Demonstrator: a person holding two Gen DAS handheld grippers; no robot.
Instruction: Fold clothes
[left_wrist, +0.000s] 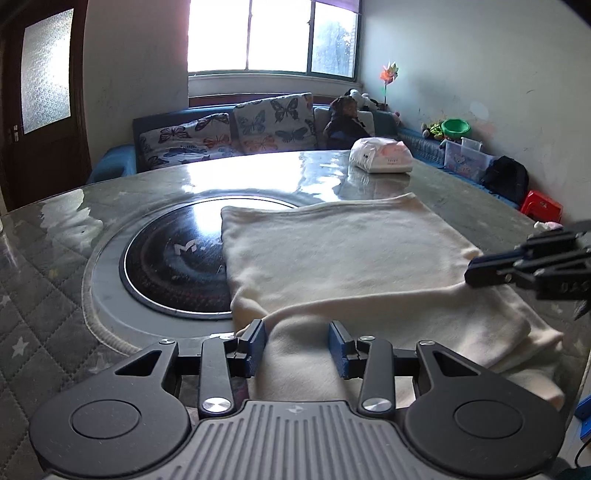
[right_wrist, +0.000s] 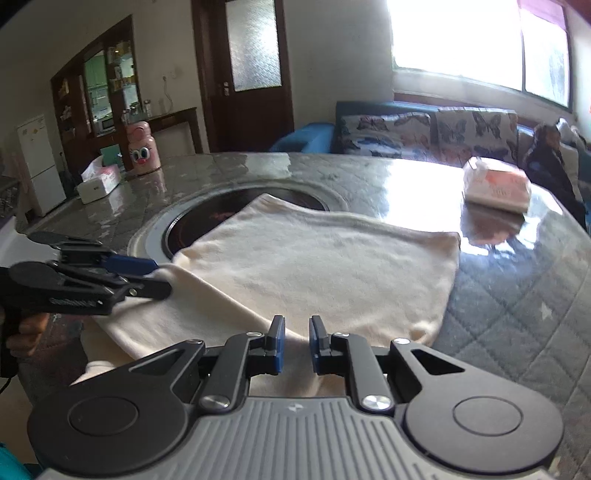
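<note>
A: Where is the cream garment lying?

B: Flat on the worktop, already folded into a broad rectangle. Its far-left corner lies over the dark round cooktop set into the worktop. The nearer part is a narrower strip of the same cloth running back toward both grippers.

A: And the left gripper?

B: Its blue-padded fingers stand apart, with that near strip of cloth lying beneath and between them. The pads do not press on it, so it is released. In the right wrist view the same gripper comes in from the left, its tips over the garment's left edge.

A: The right gripper?

B: Its fingers leave a narrow gap, with cloth showing below it. Nothing is pinched between the pads, so it is nearly clenched and empty. From the left wrist view it reaches in from the right, its tip at the garment's right edge.

A: Anything beyond the fingers?

B: A tissue pack lies on the worktop past the garment's far right corner, well apart from it. Behind stands a sofa with butterfly cushions.
</note>
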